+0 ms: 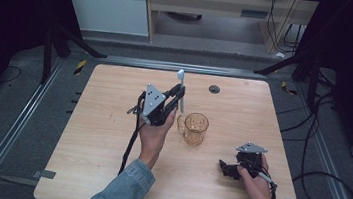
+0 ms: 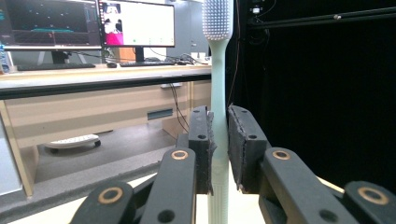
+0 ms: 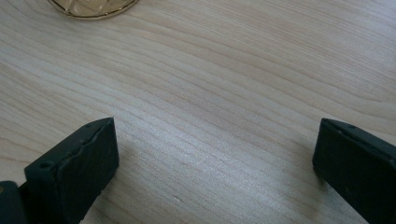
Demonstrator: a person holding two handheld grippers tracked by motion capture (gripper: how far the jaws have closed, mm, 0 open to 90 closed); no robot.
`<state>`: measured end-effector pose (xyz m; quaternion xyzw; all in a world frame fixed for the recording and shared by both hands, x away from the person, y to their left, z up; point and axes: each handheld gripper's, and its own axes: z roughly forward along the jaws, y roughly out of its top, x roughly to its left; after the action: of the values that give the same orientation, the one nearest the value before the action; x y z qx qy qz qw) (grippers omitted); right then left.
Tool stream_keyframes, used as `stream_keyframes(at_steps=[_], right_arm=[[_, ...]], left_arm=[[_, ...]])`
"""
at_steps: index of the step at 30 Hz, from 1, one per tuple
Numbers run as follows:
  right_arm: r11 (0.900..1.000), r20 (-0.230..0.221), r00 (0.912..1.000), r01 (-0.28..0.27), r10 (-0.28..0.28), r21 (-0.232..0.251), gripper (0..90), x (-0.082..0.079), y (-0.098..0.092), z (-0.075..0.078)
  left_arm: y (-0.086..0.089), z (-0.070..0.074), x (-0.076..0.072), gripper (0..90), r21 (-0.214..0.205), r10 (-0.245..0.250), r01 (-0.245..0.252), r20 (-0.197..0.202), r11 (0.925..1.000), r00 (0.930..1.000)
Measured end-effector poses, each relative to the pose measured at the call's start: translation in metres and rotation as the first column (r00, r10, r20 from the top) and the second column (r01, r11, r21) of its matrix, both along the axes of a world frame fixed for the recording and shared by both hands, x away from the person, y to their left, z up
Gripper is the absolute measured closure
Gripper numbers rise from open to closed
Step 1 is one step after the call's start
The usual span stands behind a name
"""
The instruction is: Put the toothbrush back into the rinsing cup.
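Observation:
A pale green toothbrush (image 1: 181, 90) stands upright in my left gripper (image 1: 177, 95), bristle head up, just left of an amber glass cup (image 1: 195, 128) in the middle of the wooden table (image 1: 96, 120). In the left gripper view both pads press on the toothbrush handle (image 2: 219, 140), and the bristles (image 2: 217, 18) rise above the jaws. My right gripper (image 1: 222, 167) rests low on the table at the front right, its jaws wide apart with bare wood between them. In the right gripper view the cup's base (image 3: 93, 7) sits at the top edge, beyond that gripper (image 3: 215, 154).
A small dark round fitting (image 1: 214, 89) is set in the tabletop near the far edge. Black cables trail off to the right of the table. Behind the table stand a desk and monitors (image 2: 135, 23).

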<state>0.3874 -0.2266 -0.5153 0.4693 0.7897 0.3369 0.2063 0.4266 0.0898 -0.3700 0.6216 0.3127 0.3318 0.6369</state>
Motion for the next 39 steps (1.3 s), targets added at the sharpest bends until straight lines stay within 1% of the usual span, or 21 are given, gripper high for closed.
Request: stream_keyframes(at_steps=[2,5,6,10,15,16,17,18,19,22,24,25,26,27,29,30,33,34,36,38,39], right_arm=[[1.0,0.001,1.0,-0.003,0.003,0.0,0.7,0.0,0.0,0.0],[1.0,0.002,1.0,-0.007,0.007,-0.002,0.7,0.0,0.0,0.0],[1.0,0.003,0.9999,-0.01,0.01,-0.002,0.8,0.0,0.0,0.0],[0.9999,-0.001,0.9999,-0.014,0.014,0.002,0.7,0.0,0.0,0.0],[0.9999,-0.001,0.9999,-0.015,0.015,0.001,0.7,0.0,0.0,0.0],[0.9999,-0.001,0.9999,-0.014,0.014,0.002,0.7,0.0,0.0,0.0],[0.9999,-0.001,0.9999,-0.014,0.014,0.002,0.7,0.0,0.0,0.0],[0.9999,-0.001,0.9999,-0.015,0.015,0.001,0.8,0.0,0.0,0.0],[0.9999,-0.001,0.9999,-0.015,0.015,0.001,0.8,0.0,0.0,0.0],[0.9999,-0.001,0.9999,-0.015,0.015,0.002,0.7,0.0,0.0,0.0],[0.9999,0.0,0.9999,-0.014,0.014,0.001,0.7,0.0,0.0,0.0],[0.9999,0.0,0.9999,-0.014,0.014,0.001,0.7,0.0,0.0,0.0],[0.9999,0.0,0.9999,-0.015,0.015,0.001,0.7,0.0,0.0,0.0],[0.9999,0.0,0.9999,-0.015,0.015,0.001,0.7,0.0,0.0,0.0],[0.9998,0.001,0.9998,-0.017,0.017,0.0,0.7,0.0,0.0,0.0],[0.9998,0.0,0.9998,-0.018,0.018,0.001,0.8,0.0,0.0,0.0],[0.9998,0.0,0.9998,-0.018,0.018,0.001,0.7,0.0,0.001,0.0],[0.9998,0.0,0.9998,-0.019,0.019,0.0,0.8,0.0,0.001,0.0],[0.9998,0.0,0.9998,-0.019,0.019,0.0,0.8,0.0,0.001,0.0],[0.9998,0.0,0.9998,-0.02,0.02,0.0,0.8,0.0,0.001,0.0],[0.9998,0.0,0.9998,-0.02,0.02,0.0,0.8,0.0,0.001,0.0]], left_arm=[[0.0,-0.001,-0.001,79.2,-0.001,0.0,0.0,0.003,1.0,1.0],[0.0,-0.005,-0.001,79.3,0.011,0.001,-0.002,0.012,0.9999,0.9999],[0.0,-0.007,0.0,79.2,0.002,-0.002,0.002,0.008,1.0,1.0],[0.0,-0.011,0.0,79.2,0.002,-0.009,0.009,0.006,1.0,0.9999],[0.0,-0.017,0.001,79.2,0.004,-0.003,0.003,0.007,1.0,1.0],[0.002,-0.019,0.002,79.2,-0.008,-0.002,0.002,-0.006,1.0,1.0],[0.002,-0.019,0.002,79.2,-0.008,-0.002,0.002,-0.006,1.0,1.0],[0.002,-0.02,0.002,79.2,-0.019,0.0,0.0,-0.007,0.9998,1.0],[0.002,-0.021,0.001,79.2,-0.011,0.007,-0.007,0.0,0.9999,1.0],[-0.001,-0.025,0.001,79.2,0.001,0.004,-0.004,0.003,1.0,1.0],[-0.002,-0.028,0.002,79.2,-0.021,-0.006,0.006,-0.009,0.9998,0.9999],[-0.002,-0.028,0.002,79.2,-0.021,-0.006,0.006,-0.009,0.9998,0.9999],[-0.004,-0.03,0.002,79.2,-0.006,-0.001,0.001,0.0,1.0,1.0],[-0.004,-0.03,0.002,79.2,-0.006,-0.001,0.001,0.0,1.0,1.0],[-0.005,-0.034,0.004,79.2,-0.009,0.005,-0.005,-0.007,1.0,1.0],[-0.005,-0.036,0.005,79.2,-0.023,0.001,-0.001,-0.012,0.9997,0.9999],[-0.005,-0.04,0.006,79.3,-0.006,0.013,-0.013,-0.008,0.9999,0.9999],[-0.004,-0.041,0.007,79.3,-0.023,0.008,-0.008,-0.016,0.9997,0.9999],[-0.003,-0.043,0.009,79.2,-0.026,0.012,-0.012,-0.015,0.9996,0.9998],[-0.002,-0.044,0.011,79.2,-0.044,0.008,-0.009,-0.02,0.999,0.9998],[-0.002,-0.045,0.011,79.2,-0.04,0.008,-0.008,-0.02,0.9991,0.9998]])
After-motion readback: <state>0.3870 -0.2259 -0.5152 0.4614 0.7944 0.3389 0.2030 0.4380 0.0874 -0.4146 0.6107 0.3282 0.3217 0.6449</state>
